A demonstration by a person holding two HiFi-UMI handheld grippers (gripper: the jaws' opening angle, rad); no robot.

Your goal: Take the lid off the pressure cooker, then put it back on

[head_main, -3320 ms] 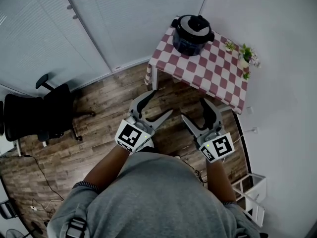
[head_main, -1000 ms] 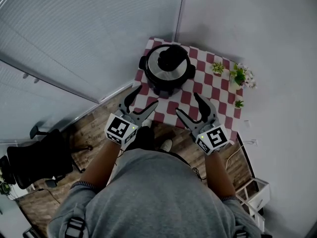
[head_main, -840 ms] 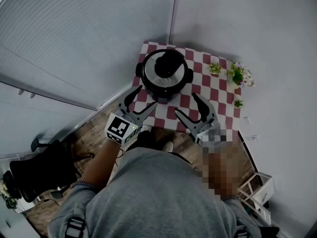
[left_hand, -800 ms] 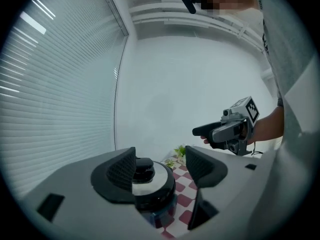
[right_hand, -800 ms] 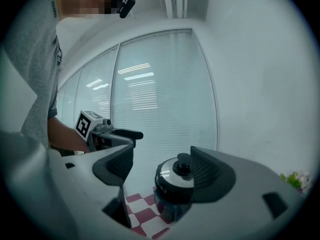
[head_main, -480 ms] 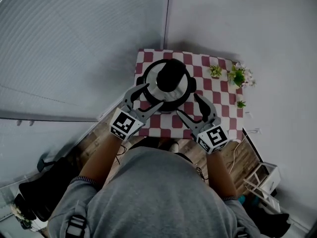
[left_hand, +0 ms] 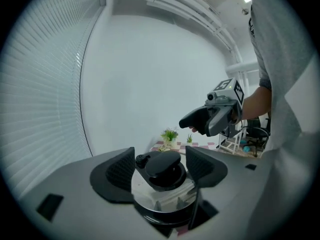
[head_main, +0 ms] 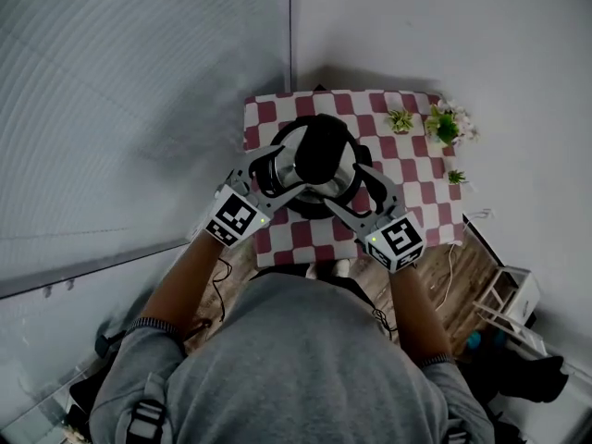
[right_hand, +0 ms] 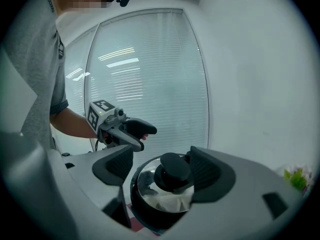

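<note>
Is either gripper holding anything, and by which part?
Nothing is held. The left gripper and right gripper are both open over the black pressure cooker's shiny steel lid, its black knob ungripped.

White blinds [head_main: 120, 109] fill the left, plain wall [head_main: 444, 26] the upper right; a checkered surface [head_main: 421, 169] sits in their corner, wooden floor [head_main: 467, 268] beside.

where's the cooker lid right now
In the head view the lid sits on the pressure cooker at the table's left, between left gripper and right gripper.
</note>
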